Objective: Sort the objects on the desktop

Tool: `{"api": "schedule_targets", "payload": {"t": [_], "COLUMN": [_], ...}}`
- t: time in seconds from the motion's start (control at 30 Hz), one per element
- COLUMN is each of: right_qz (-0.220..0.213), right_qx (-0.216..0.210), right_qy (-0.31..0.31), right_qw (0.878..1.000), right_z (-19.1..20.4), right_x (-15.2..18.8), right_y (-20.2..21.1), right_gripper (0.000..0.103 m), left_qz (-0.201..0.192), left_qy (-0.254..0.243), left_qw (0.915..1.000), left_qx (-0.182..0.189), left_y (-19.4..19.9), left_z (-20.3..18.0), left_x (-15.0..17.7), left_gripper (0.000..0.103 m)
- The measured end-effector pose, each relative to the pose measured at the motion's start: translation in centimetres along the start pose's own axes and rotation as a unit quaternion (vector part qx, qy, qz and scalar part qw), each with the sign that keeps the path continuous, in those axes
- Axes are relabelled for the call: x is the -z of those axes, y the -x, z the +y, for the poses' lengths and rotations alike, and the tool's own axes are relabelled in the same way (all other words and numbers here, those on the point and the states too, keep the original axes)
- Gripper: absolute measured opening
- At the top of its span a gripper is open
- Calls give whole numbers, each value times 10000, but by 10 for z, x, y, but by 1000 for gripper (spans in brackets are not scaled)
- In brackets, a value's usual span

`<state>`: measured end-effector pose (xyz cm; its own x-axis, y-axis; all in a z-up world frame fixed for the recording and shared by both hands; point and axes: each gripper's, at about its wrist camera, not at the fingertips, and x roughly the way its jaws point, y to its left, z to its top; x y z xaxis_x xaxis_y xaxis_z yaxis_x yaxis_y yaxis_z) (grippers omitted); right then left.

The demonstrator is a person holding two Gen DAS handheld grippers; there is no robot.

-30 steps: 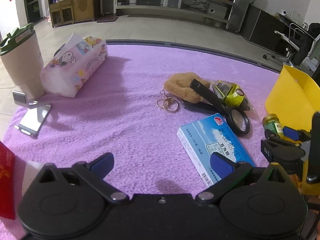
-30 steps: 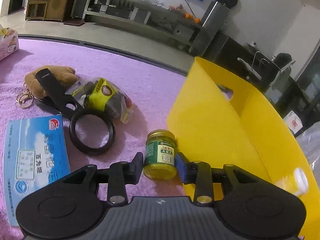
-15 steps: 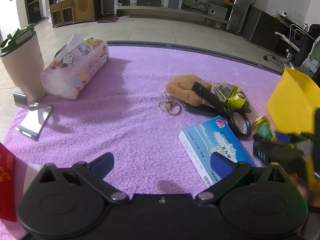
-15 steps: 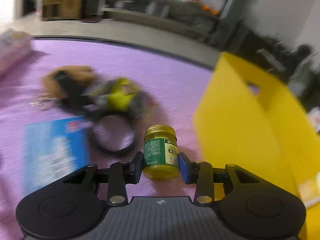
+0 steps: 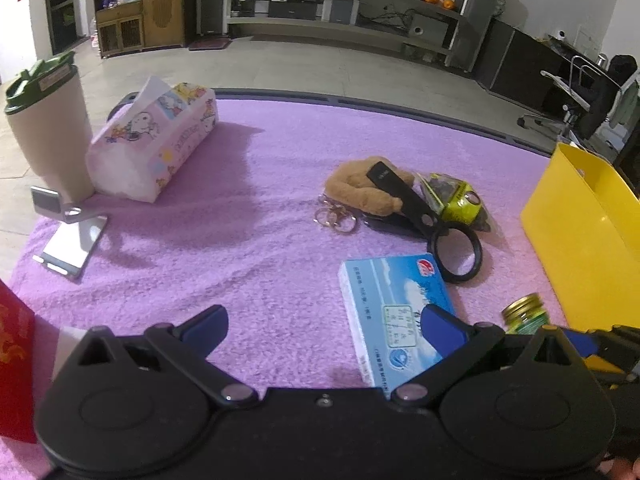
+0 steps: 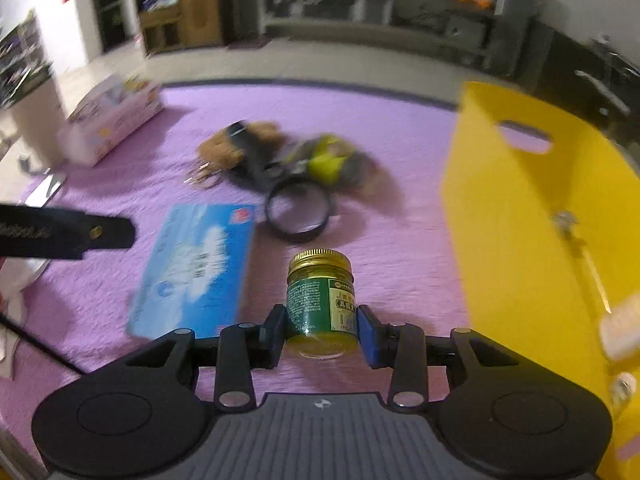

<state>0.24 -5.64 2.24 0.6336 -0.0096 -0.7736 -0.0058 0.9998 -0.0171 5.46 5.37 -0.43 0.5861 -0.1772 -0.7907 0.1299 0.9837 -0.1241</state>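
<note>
My right gripper is shut on a small green jar with a gold lid and holds it above the purple mat, left of the yellow bin. The jar also shows in the left wrist view at the lower right, next to the yellow bin. My left gripper is open and empty, low over the mat, with its right finger over a blue box. A magnifying glass, a brown plush keychain and a yellow-green packet lie in the mat's middle.
A patterned tissue pack, a beige cup with a green lid and a metal phone stand are at the left. A red item lies at the near left edge. The mat ends in a dark rim at the back.
My right gripper has lifted the jar off the mat and pulled it back and up, with the view swinging left. The left gripper has stayed nearly still and open.
</note>
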Motion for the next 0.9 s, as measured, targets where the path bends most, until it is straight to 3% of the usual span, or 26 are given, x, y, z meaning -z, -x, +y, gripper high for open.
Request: {"api": "schedule_targets", "payload": {"t": [0.1,0.23,0.33,0.5,0.73,0.9], "right_qz": [179,438,571,604,639,664], "right_qx": [32,-243,-329,-437,-476,-501], "right_qy": [-359,-745,-935,-871,-759,-724], "right_qw": [9992,9960,9934,9934,9939,9939], "right_z": [-15,-31,-37,-36,-37,-34], "right_x": [8,9,12,16,18,18], "right_y": [-8,-17,-18,-14,-13,-13], "right_gripper": [38,38,49,61,63,68], "left_qz": [98,263,375,479,785,691], "left_qy": [-62,114,230,528,675,-155], "left_qw": [9999,9987,9985,9974,9929,9974], "left_qx": [97,419,341,137,580,-87], "left_y": [-7,-17,-28,-43,-63,-66], "left_z": [-9,-18,-26,-32,-43,-55], "left_x": [3,4,4,2,1,7], "left_gripper": [103,103,103,103,103,103]}}
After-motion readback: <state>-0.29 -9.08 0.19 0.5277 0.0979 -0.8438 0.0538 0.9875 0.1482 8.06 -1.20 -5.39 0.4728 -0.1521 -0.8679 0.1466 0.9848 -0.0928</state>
